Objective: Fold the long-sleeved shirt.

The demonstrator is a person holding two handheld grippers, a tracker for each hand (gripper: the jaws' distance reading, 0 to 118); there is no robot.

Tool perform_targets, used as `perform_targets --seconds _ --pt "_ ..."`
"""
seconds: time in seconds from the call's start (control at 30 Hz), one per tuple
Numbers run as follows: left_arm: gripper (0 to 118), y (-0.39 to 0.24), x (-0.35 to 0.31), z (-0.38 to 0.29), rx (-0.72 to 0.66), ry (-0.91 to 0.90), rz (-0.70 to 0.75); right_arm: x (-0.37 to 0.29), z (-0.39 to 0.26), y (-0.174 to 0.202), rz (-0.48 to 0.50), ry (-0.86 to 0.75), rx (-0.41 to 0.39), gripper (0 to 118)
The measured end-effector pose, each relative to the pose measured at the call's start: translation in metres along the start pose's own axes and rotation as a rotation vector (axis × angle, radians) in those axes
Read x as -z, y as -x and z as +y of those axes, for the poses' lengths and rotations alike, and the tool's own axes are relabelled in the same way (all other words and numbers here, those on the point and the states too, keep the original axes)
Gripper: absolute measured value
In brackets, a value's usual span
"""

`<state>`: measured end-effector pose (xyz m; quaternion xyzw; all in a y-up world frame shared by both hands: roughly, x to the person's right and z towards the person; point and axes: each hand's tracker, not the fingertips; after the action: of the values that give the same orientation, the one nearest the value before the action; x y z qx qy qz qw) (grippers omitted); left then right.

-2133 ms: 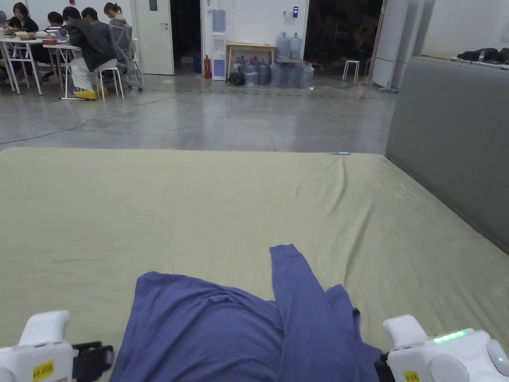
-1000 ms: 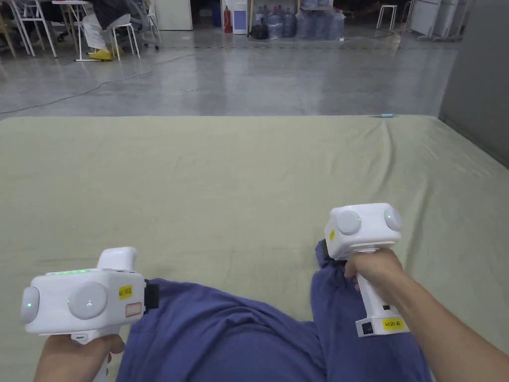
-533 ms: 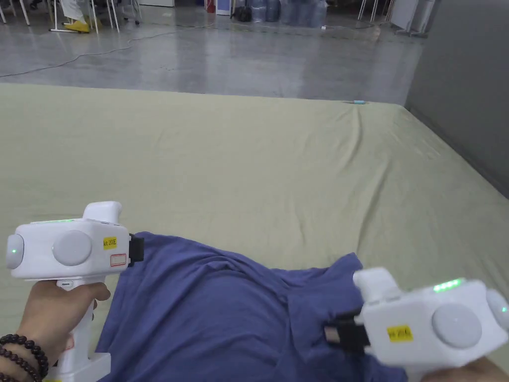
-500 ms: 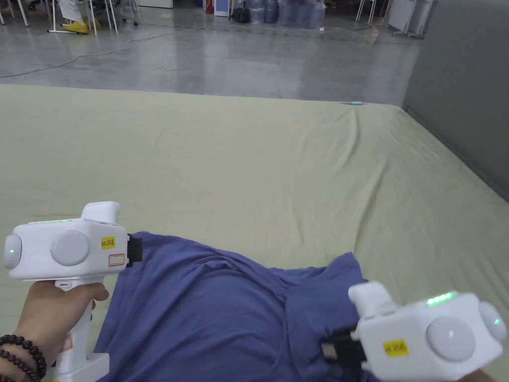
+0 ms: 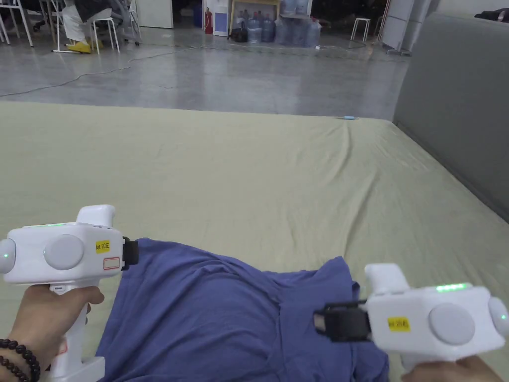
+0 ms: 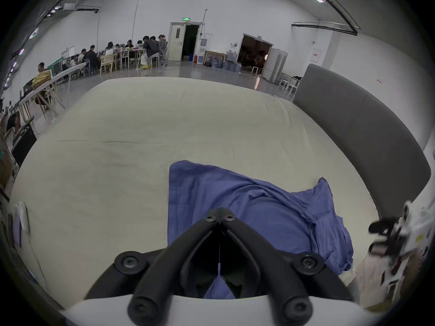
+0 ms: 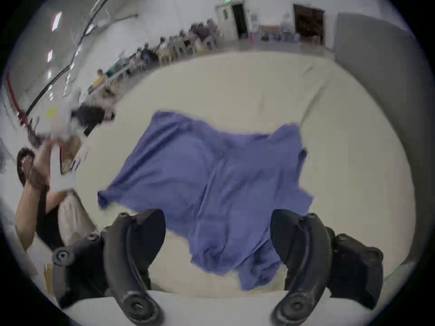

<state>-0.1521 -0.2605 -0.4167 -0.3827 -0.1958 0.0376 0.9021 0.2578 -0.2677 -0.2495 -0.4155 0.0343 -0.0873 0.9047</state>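
A blue long-sleeved shirt (image 5: 223, 308) lies on the bed near me, with a sleeve doubled back over its right side. It is also in the left gripper view (image 6: 259, 204) and the right gripper view (image 7: 211, 166). My left gripper (image 5: 130, 252) hovers at the shirt's far left corner. Its jaws are shut tip to tip (image 6: 220, 210) with no cloth seen between them. My right gripper (image 5: 323, 322) sits over the shirt's right edge, with its jaws wide open (image 7: 217, 216) above the cloth.
The pale green bed sheet (image 5: 248, 174) stretches far ahead and to the left. A grey padded headboard (image 5: 457, 99) walls off the right side. A small blue item (image 5: 349, 118) lies at the far edge. People sit at tables (image 5: 84, 15) across the floor.
The sleeve that stretched away from me now lies folded back on the shirt. My right gripper came from the cuff to the near right. The left gripper rose beside the corner.
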Motion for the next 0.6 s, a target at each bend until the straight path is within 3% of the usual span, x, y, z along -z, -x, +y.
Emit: perform_targets --seconds 0.03,0.07,0.1,0.13,0.37,0.43,0.47,0.53,0.57,0.6 --pt "0 0.001 0.002 -0.002 -0.002 0.001 0.003 0.002 0.007 -0.005 -0.053 -0.028 0.009 89" --pt "0 0.002 0.003 -0.004 -0.005 0.004 0.004 0.005 0.013 -0.009 -0.102 -0.055 0.005 74" --pt "0 0.002 0.004 -0.005 -0.011 0.007 0.004 0.012 0.019 -0.013 -0.142 -0.058 -0.015 25" --pt "0 0.003 0.006 -0.006 -0.018 0.012 0.002 0.022 0.024 -0.018 -0.18 -0.05 -0.008 0" --pt "0 0.001 0.024 0.005 -0.014 0.027 0.036 0.07 0.042 -0.04 -0.212 0.018 0.035 0" --pt "0 0.002 0.037 0.019 -0.009 -0.007 0.049 0.074 0.042 -0.041 -0.187 0.017 0.058 0" --pt "5 0.004 0.048 0.029 0.003 -0.021 0.078 0.076 0.042 -0.041 -0.163 0.02 0.067 0" --pt "93 0.011 0.081 0.051 0.023 0.018 0.159 0.08 0.043 -0.04 -0.15 0.029 0.069 0" --pt "115 0.016 0.097 0.058 0.027 0.05 0.179 0.083 0.042 -0.039 -0.146 0.034 0.068 0" --pt "117 0.025 0.12 0.064 0.018 0.095 0.186 0.086 0.041 -0.04 -0.14 0.04 0.063 0"
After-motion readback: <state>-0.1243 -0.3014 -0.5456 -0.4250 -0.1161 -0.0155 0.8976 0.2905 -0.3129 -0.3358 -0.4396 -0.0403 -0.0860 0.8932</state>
